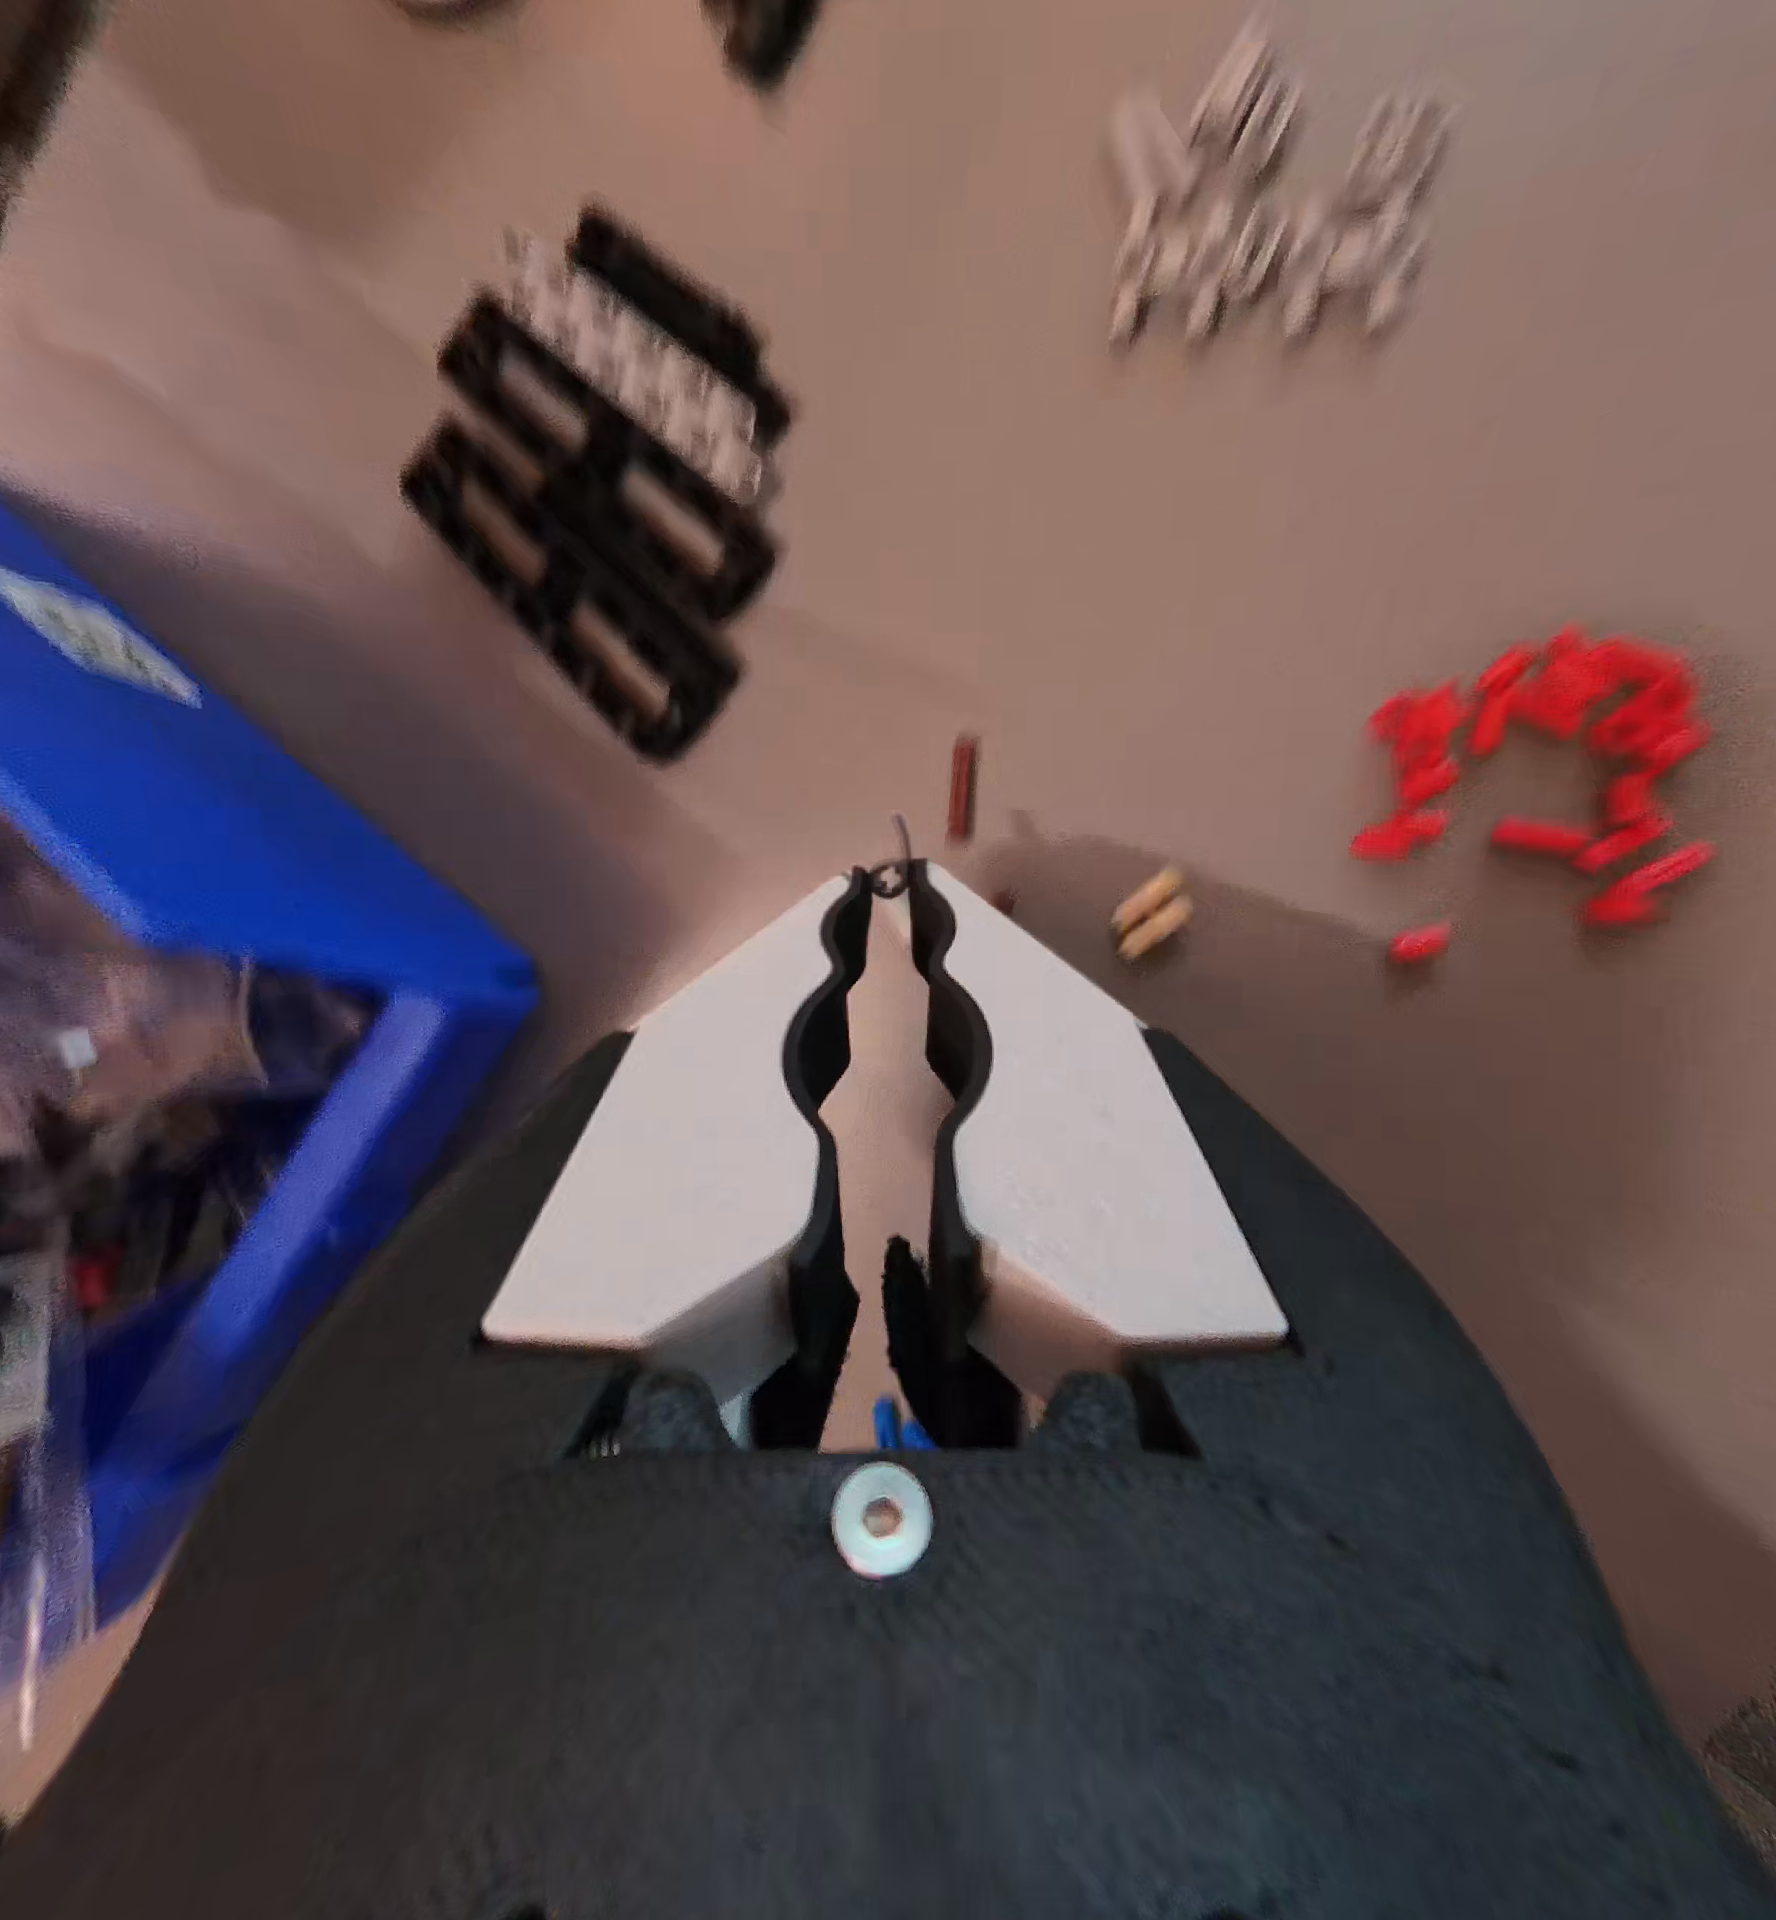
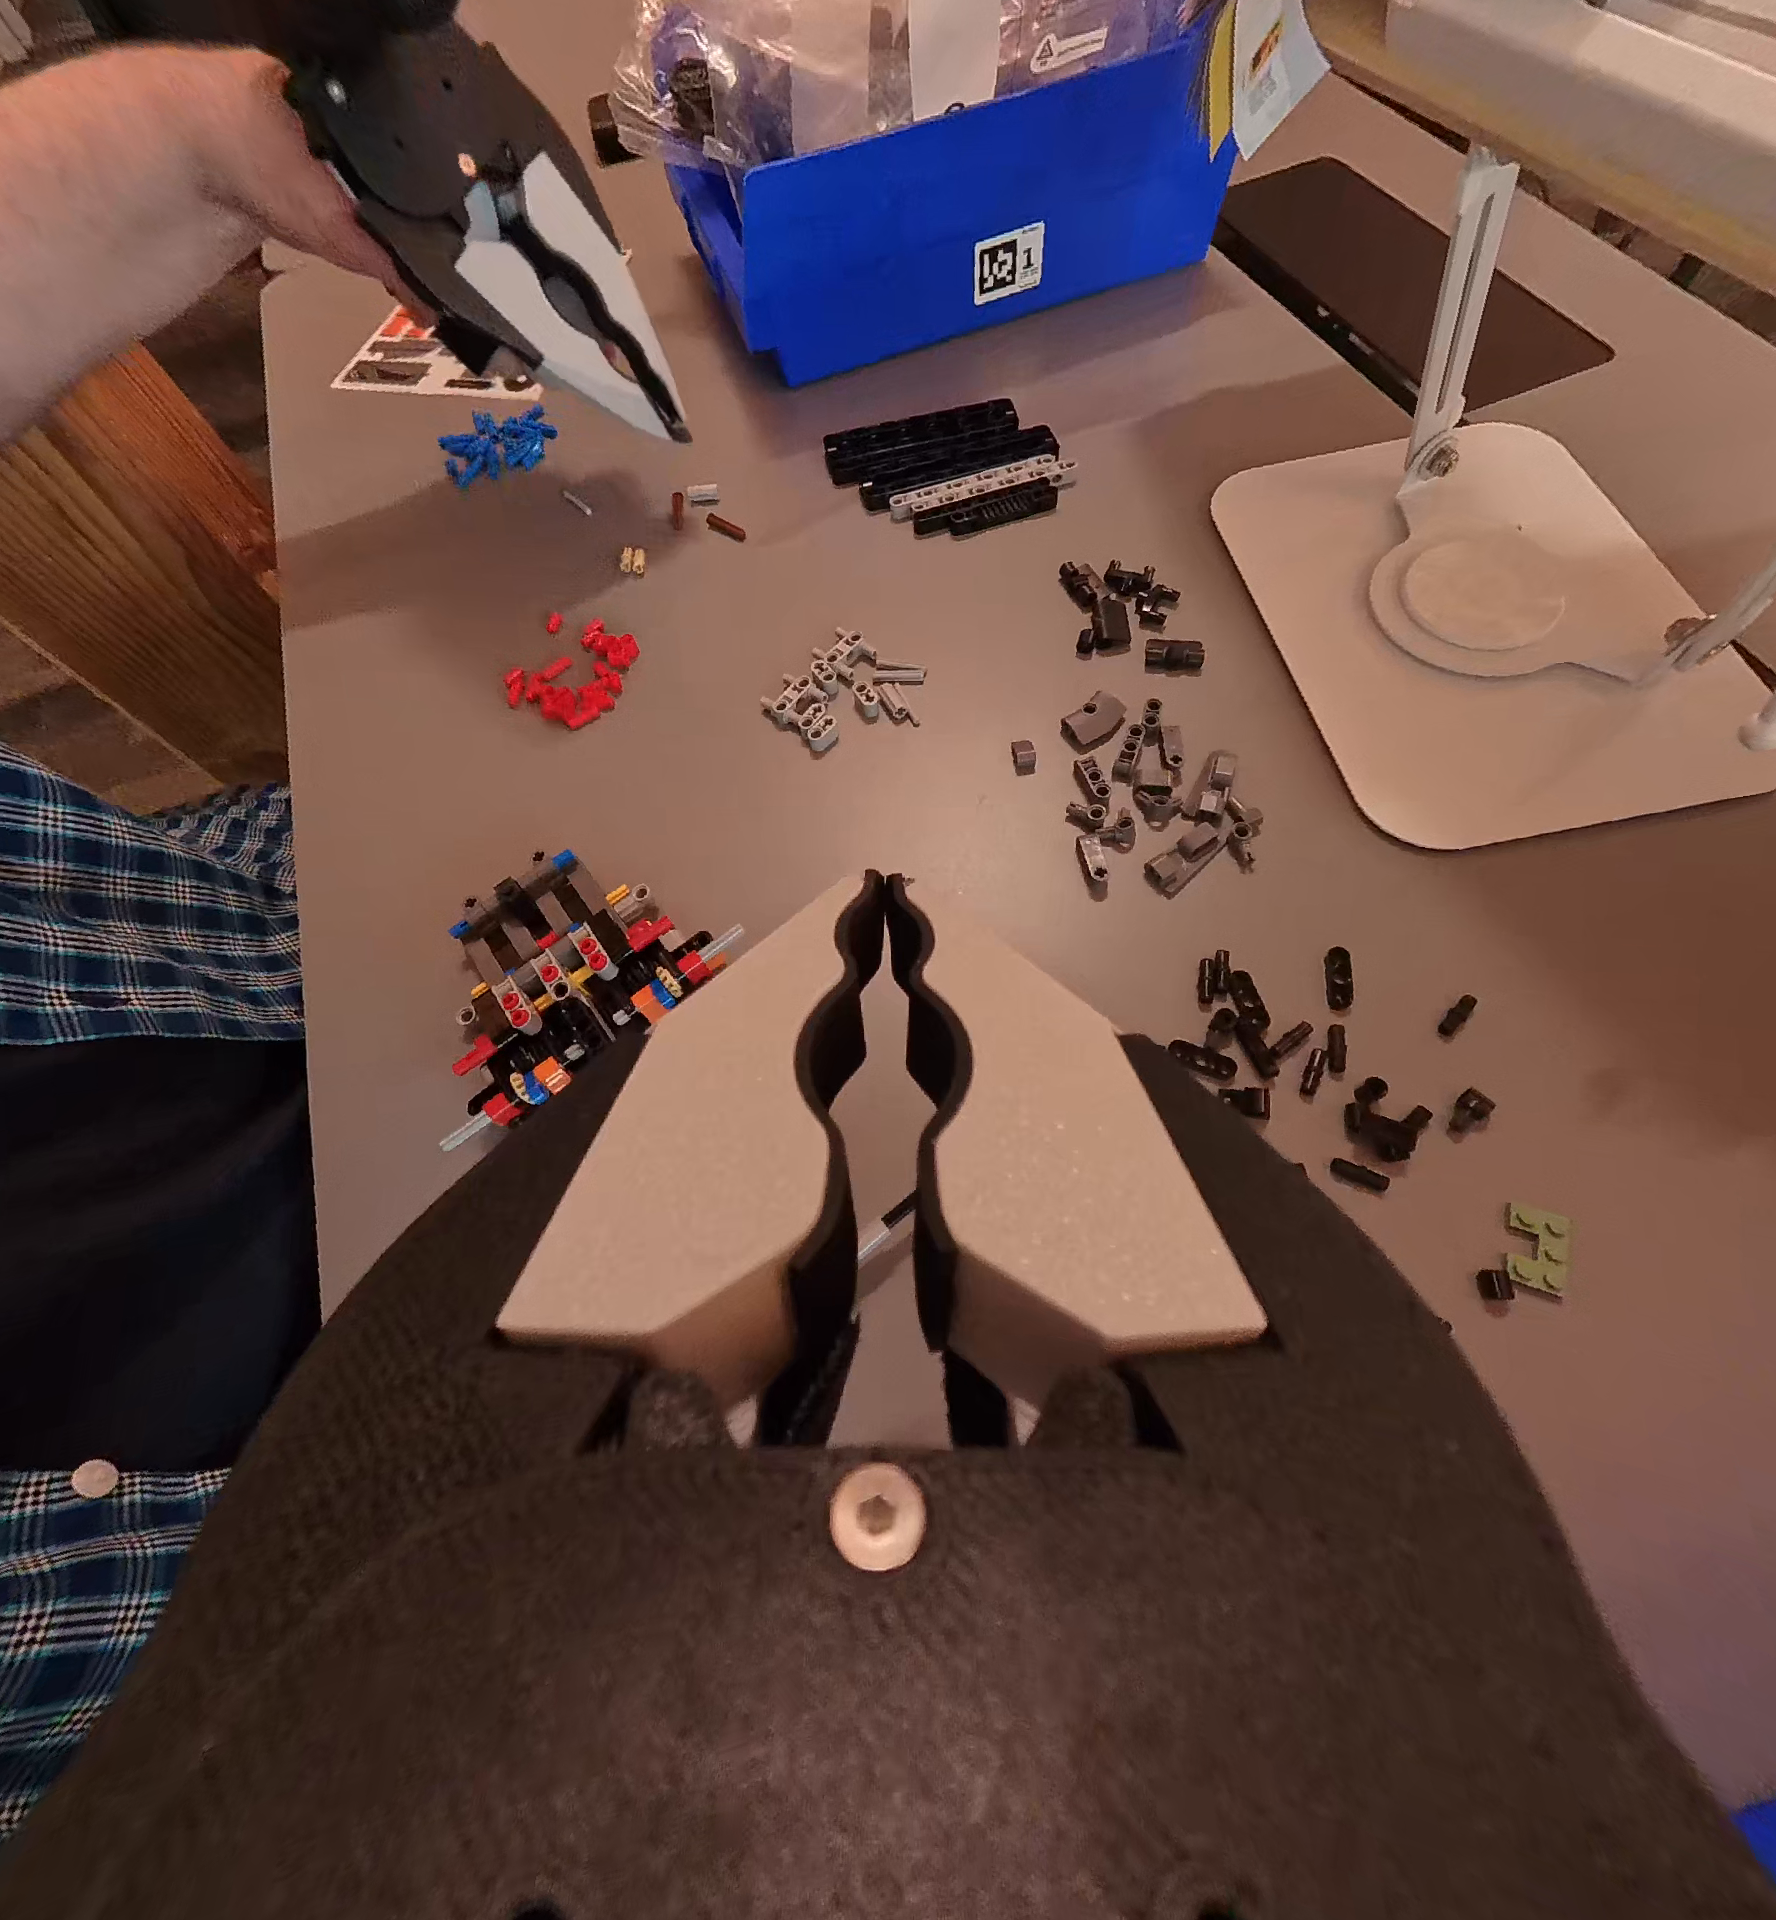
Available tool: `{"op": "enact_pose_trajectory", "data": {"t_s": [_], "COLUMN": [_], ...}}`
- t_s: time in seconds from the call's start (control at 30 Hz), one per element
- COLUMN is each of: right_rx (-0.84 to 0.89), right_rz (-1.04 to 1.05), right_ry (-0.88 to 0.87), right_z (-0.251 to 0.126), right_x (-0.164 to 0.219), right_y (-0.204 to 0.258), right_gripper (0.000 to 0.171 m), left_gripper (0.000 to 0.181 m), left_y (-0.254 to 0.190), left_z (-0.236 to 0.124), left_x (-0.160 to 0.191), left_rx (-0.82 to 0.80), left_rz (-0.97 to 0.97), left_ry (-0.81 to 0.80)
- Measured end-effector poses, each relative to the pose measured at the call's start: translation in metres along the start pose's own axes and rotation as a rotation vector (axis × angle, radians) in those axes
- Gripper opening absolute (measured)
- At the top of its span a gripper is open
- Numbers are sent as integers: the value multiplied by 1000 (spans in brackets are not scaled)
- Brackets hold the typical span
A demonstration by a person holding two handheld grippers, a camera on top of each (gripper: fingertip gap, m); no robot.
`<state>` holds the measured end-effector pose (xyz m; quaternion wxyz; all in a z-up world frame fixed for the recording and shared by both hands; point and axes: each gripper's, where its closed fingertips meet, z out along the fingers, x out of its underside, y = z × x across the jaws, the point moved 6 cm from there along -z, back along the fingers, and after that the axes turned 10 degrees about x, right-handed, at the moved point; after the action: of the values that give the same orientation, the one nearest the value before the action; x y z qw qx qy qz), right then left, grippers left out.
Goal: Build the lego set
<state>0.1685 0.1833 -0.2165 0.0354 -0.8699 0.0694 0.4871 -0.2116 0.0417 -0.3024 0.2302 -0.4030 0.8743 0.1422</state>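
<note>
While both jaws meet, ridged plastic pieces [image 2: 572, 681] scatter.

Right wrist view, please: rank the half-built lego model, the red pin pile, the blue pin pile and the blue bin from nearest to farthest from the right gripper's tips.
From the right gripper:
1. Half-built lego model, just left of the tips.
2. Red pin pile, farther up the table, on the left.
3. Blue pin pile, beyond the red, under the left gripper.
4. Blue bin, at the far edge.
</note>
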Motion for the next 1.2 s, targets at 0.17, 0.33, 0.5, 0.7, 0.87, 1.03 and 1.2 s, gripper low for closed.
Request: {"op": "enact_pose_trajectory", "data": {"t_s": [0.17, 0.33, 0.5, 0.7, 0.87, 1.03, 1.2], "right_rx": [-1, 2, 12, 10, 10, 13, 11], "right_rz": [0, 2, 11, 24, 32, 36, 45], "right_ry": [-12, -20, -36, -51, -64, -71, -75], "right_z": [-1, -5, -15, -19, -22, -24, -25], "right_x": [-1, 1, 3, 9, 12, 14, 17], "right_y": [1, 2, -1, -5, -9, -10, -12], "right_gripper": [0, 0, 0, 0, 0, 0, 0], "left_gripper": [5, 5, 5, 19, 16, 14, 10], "left_y": [-21, -46, -63, -57, -56, -47, -17], "left_z": [29, 86, 139, 152, 136, 103, 38], "left_x": [-85, -158, -186, -193, -187, -165, -99], "left_rx": [92, 227, 323, 196, 131, 39, -33], "left_rz": [170, 320, 395, 453, 461, 431, 259], "left_ry": [-56, -46, 16, 50, 31, 46, 112]}}
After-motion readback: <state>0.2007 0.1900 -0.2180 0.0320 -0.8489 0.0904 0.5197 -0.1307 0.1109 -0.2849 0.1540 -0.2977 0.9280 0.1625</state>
